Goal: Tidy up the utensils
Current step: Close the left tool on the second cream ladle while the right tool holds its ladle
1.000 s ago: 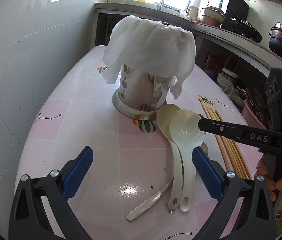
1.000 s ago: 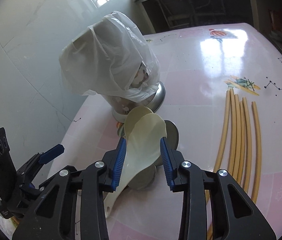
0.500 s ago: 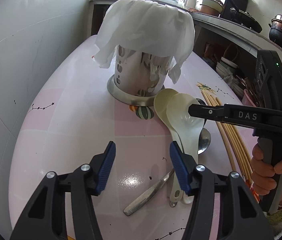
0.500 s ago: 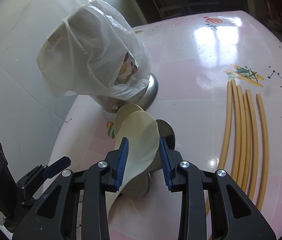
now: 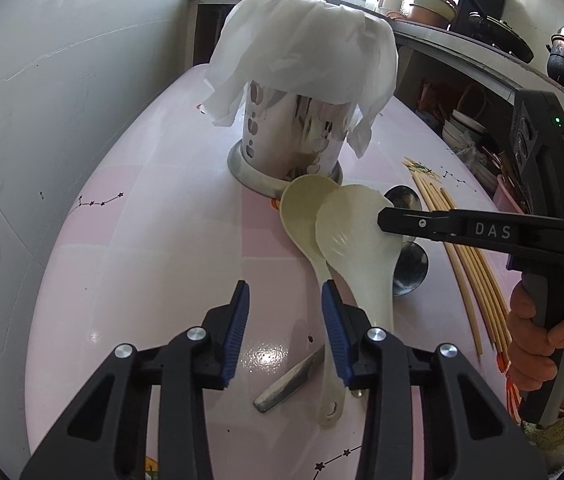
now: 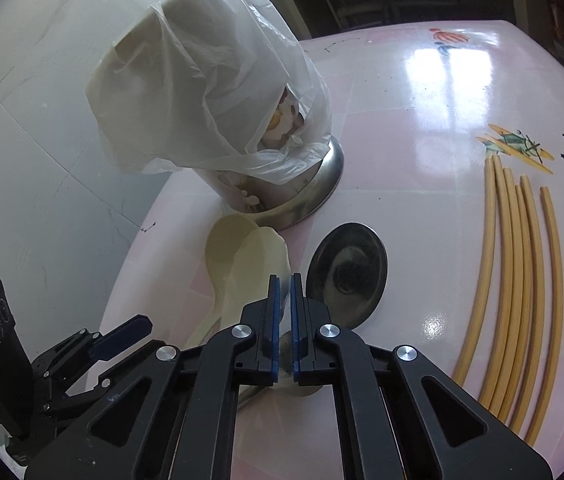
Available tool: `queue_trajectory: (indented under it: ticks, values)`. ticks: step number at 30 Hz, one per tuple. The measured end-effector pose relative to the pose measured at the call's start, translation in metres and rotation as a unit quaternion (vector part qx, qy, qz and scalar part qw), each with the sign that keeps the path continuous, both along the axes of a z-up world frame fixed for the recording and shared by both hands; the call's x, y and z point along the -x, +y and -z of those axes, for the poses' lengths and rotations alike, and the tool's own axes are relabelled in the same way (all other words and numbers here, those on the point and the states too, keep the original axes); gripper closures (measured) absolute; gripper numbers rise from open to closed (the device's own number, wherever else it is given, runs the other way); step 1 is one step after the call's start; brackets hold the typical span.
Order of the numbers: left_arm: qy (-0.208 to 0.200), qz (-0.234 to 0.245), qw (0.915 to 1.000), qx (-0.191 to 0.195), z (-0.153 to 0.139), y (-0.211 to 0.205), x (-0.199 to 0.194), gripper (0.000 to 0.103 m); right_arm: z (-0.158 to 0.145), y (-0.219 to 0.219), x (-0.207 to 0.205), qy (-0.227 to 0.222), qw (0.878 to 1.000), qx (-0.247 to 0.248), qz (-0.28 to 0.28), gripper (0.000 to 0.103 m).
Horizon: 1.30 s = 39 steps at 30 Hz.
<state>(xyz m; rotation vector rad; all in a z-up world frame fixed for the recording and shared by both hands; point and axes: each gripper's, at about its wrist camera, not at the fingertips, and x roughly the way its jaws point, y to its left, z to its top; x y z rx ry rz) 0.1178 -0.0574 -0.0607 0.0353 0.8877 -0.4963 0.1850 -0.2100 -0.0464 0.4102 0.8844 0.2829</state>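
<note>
The right gripper (image 5: 382,220) has just clamped shut on the upper cream spoon's (image 5: 356,240) bowl edge beside the holder (image 5: 294,144) — ready to lift — while the left gripper (image 5: 285,330), closing, holds nothing.

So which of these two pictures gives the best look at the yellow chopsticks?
The right wrist view: the chopsticks lie fully in sight on the pink table, side by side. In the left wrist view the chopsticks are partly hidden behind the right hand-held gripper.
</note>
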Motion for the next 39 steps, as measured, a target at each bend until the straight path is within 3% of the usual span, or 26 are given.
queue_trajectory:
  ticks: [4, 13, 26, 35, 39]
  values:
    - [0.002, -0.007, 1.0, 0.0, -0.004, 0.001, -0.001, 0.068, -0.009, -0.014, 0.012, -0.006, 1.0, 0.004, -0.003, 0.103]
    - [0.035, 0.003, 0.9993, 0.014, -0.015, -0.01, -0.035, 0.068, 0.002, -0.05, 0.029, -0.001, 1.0, -0.024, 0.014, 0.103]
    - [0.108, 0.031, 0.9936, -0.01, 0.007, -0.039, -0.097, 0.068, 0.02, -0.071, 0.027, -0.005, 0.997, -0.072, 0.008, 0.103]
    - [0.103, 0.032, 0.994, -0.018, 0.008, -0.045, -0.104, 0.068, 0.024, -0.076, 0.038, -0.003, 0.996, -0.084, 0.011, 0.102]
    - [0.103, 0.028, 0.9942, -0.015, 0.007, -0.041, -0.102, 0.084, 0.019, -0.079, 0.049, -0.004, 0.996, -0.086, 0.011, 0.102]
